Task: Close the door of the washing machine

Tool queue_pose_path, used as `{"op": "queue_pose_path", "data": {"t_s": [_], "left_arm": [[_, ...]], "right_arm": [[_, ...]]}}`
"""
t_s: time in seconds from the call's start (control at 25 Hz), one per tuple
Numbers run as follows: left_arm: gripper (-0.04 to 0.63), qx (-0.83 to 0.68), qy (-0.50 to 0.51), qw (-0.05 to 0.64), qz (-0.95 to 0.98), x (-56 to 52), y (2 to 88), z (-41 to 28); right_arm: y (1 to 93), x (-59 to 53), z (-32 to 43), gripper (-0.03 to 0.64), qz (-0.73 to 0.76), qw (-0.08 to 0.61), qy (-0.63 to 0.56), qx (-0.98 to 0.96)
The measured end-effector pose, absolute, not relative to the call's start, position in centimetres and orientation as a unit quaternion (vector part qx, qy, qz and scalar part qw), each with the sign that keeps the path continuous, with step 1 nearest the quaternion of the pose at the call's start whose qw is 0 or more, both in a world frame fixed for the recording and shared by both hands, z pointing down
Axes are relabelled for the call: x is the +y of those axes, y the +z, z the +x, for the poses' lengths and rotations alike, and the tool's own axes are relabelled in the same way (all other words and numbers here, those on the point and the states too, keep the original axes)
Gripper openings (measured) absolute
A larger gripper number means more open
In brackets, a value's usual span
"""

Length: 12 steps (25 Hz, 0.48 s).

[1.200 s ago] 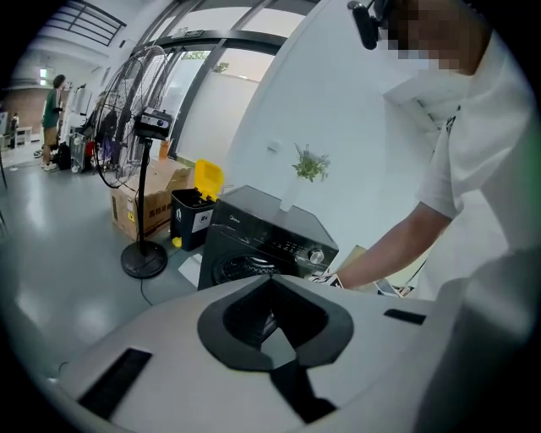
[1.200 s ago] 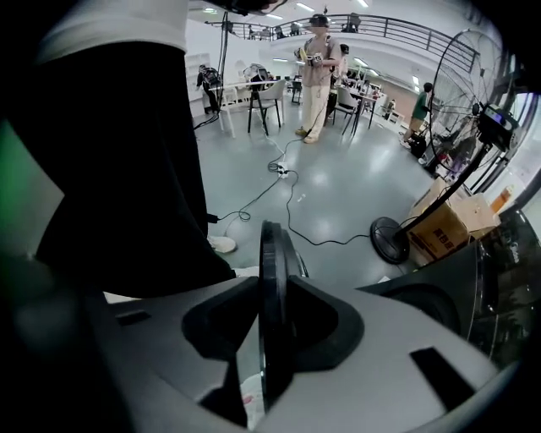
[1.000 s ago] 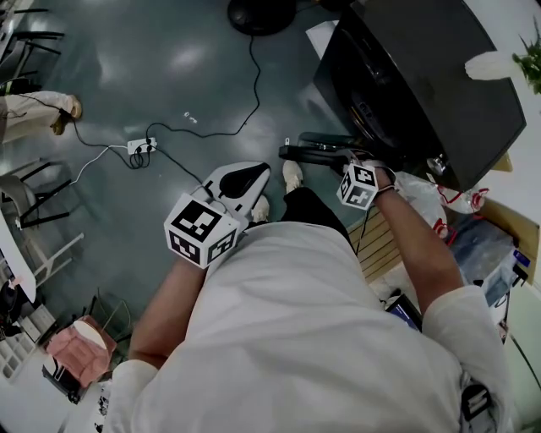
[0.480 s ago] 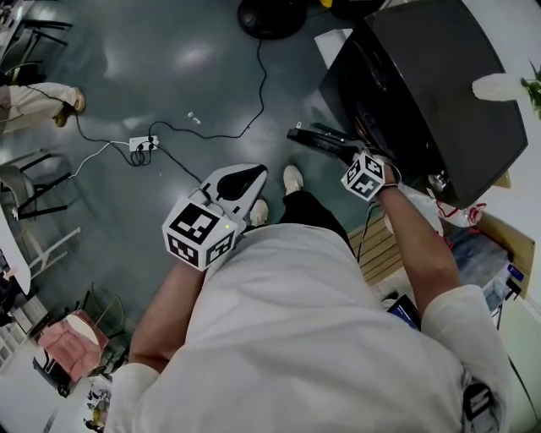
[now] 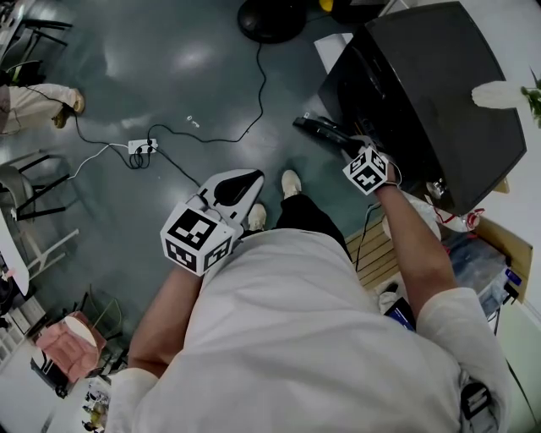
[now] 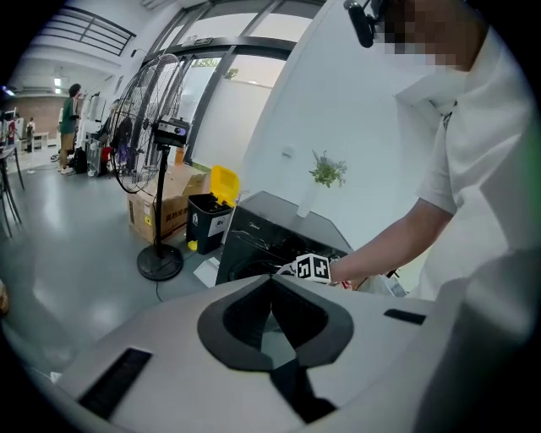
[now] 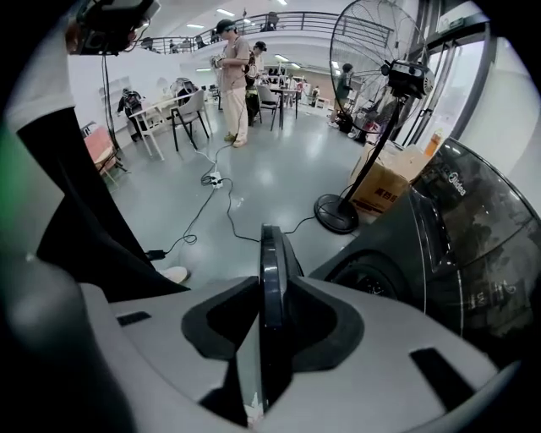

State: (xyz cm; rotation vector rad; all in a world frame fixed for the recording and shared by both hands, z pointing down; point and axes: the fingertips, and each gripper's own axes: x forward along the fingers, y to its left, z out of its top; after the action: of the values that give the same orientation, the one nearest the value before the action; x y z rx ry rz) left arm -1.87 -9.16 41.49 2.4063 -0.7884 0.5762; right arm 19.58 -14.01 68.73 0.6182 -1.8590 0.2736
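Note:
The black washing machine point(image 5: 439, 93) stands at the upper right in the head view, and its round door point(image 5: 325, 131) juts out from the front, part open. My right gripper point(image 5: 345, 145) is shut on the door's edge. In the right gripper view the thin dark door point(image 7: 270, 254) runs upright between the pads, with the drum opening point(image 7: 372, 283) just to its right. My left gripper point(image 5: 245, 179) hangs shut and empty over the floor near the person's shoes. Its view looks toward the washing machine point(image 6: 270, 232) and the right hand's marker cube point(image 6: 313, 268).
A floor fan's base point(image 5: 266, 13) and its cable lie beyond the machine. A power strip point(image 5: 141, 145) with cords is on the floor at the left. A wooden pallet point(image 5: 376, 245) and bags sit at the right. A cardboard box point(image 7: 385, 182) and people point(image 7: 232, 76) are farther off.
My right gripper has moved up the picture and toward the machine with the door in it, so the door has swung closer to the front. The left gripper stayed put.

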Motion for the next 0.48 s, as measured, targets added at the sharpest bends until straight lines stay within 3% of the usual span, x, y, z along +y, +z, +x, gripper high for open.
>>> {"op": "queue_pose_path", "data": {"t_s": [0.48], "left_arm": [[0.017,-0.299,0.223,0.272,0.887,-9.0,41.9,-2.0]], "right_arm": [[68.5,-17.9,22.3,0.121,0.335,0.538,0.131,-0.762]]}}
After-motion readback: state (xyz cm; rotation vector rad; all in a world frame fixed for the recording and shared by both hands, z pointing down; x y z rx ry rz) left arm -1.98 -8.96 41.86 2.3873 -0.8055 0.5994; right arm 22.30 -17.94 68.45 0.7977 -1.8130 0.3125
